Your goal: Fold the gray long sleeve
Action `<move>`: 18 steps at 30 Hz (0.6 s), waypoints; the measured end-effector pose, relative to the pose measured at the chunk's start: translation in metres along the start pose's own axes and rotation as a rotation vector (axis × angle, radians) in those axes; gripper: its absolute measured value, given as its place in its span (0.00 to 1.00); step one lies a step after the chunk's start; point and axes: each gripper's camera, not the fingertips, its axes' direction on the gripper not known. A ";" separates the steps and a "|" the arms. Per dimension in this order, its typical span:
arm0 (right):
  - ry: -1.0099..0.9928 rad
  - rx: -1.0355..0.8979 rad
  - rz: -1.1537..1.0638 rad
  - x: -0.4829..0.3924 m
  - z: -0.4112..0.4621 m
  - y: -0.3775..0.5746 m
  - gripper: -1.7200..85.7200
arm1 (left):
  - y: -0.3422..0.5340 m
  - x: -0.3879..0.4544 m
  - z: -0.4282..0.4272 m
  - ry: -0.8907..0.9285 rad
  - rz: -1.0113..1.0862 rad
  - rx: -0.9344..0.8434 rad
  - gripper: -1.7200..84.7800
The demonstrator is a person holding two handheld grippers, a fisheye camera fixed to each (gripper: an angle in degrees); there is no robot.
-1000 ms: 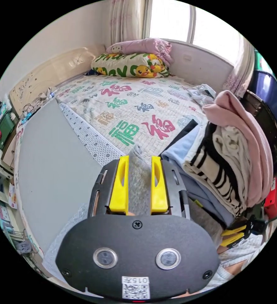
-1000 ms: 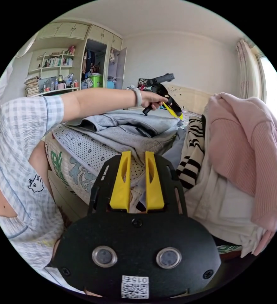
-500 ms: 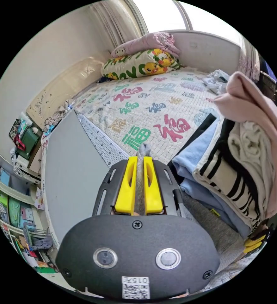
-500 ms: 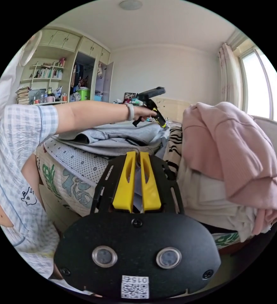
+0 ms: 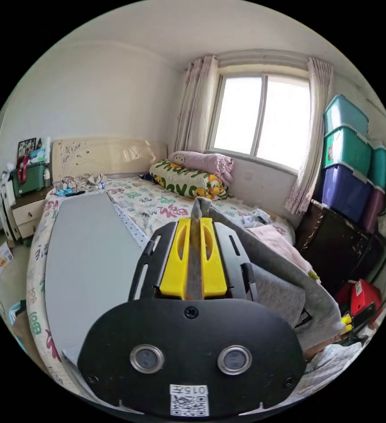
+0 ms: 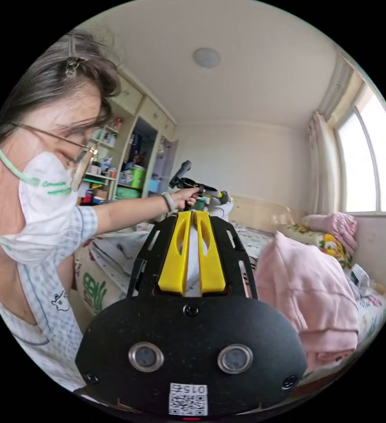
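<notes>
Both claws pinch gray shirt (image 5: 290, 282), held up over bed (image 5: 157, 202): left claw (image 5: 195, 229), right claw (image 6: 192, 222). Risk: thin pinch slips, shirt drops onto pink pile (image 6: 307, 282).

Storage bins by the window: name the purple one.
The bottom bin of the nearer stack, directly under the two teal bins, resting on the dark cabinet.
</notes>
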 end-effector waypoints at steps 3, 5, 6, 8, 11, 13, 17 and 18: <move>-0.269 0.044 -0.045 -0.042 0.014 -0.020 0.02 | 0.061 -0.070 -0.061 0.041 -0.125 0.050 0.04; -0.296 -0.011 -0.120 -0.081 0.039 -0.030 0.02 | 0.119 -0.120 -0.096 0.040 -0.168 0.049 0.04; -0.257 -0.026 -0.144 -0.091 0.045 -0.029 0.02 | 0.134 -0.130 -0.100 0.031 -0.184 0.041 0.04; -0.173 -0.122 -0.184 -0.115 0.069 -0.020 0.03 | 0.188 -0.164 -0.106 0.003 -0.229 0.001 0.04; -0.254 -0.294 -0.203 -0.133 0.100 -0.001 0.09 | 0.243 -0.188 -0.100 0.042 -0.274 -0.008 0.04; -0.277 -0.405 -0.265 -0.153 0.122 0.011 0.13 | 0.267 -0.192 -0.091 0.036 -0.276 -0.023 0.04; -0.234 -0.590 -0.429 -0.212 0.167 0.042 0.17 | 0.309 -0.186 -0.072 0.039 -0.294 -0.029 0.04; -0.207 -0.613 -0.452 -0.217 0.173 0.047 0.17 | 0.312 -0.184 -0.072 0.043 -0.295 -0.030 0.04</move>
